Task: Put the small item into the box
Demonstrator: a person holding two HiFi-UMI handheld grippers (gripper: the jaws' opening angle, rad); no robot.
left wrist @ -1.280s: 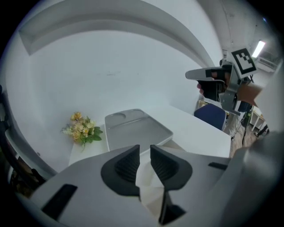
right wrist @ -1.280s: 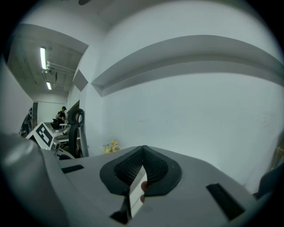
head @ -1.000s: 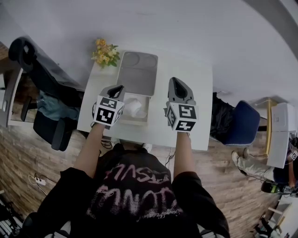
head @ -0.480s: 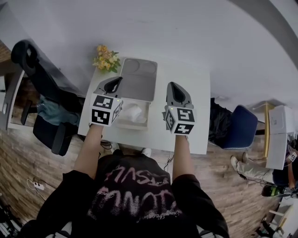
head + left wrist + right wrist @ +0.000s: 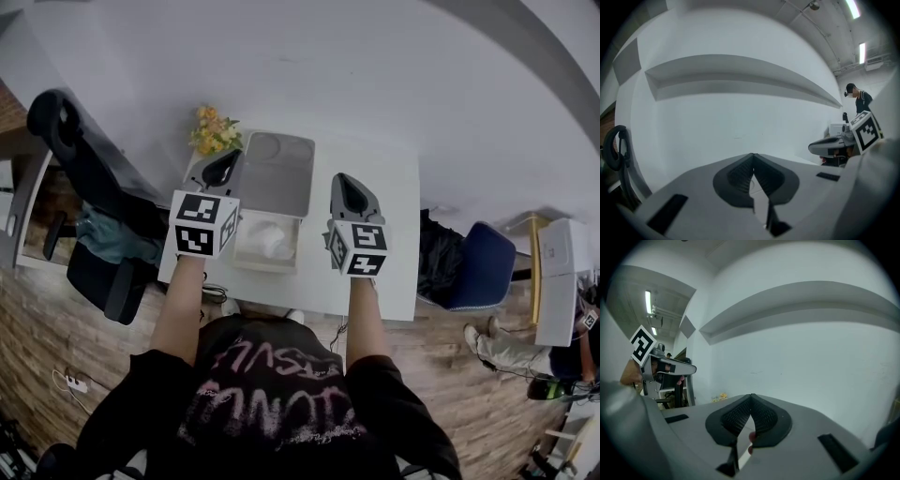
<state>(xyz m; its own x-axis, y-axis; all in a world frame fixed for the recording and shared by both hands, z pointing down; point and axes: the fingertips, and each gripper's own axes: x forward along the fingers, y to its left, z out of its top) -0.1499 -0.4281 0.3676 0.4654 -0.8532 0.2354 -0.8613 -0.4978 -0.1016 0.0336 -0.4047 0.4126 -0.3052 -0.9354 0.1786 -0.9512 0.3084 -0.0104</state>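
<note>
1. My left gripper (image 5: 223, 165) has lifted off the box (image 5: 246, 263) and now hangs over its left edge. Its jaws are pressed together with nothing between them.
2. The small white item (image 5: 272, 242) lies inside the box, just near of the open lid (image 5: 277, 178).
3. My right gripper (image 5: 343, 186) has stayed right of the box, jaws together. I cannot identify a pinkish speck behind its pads.
4. I judge the placing done.
</note>
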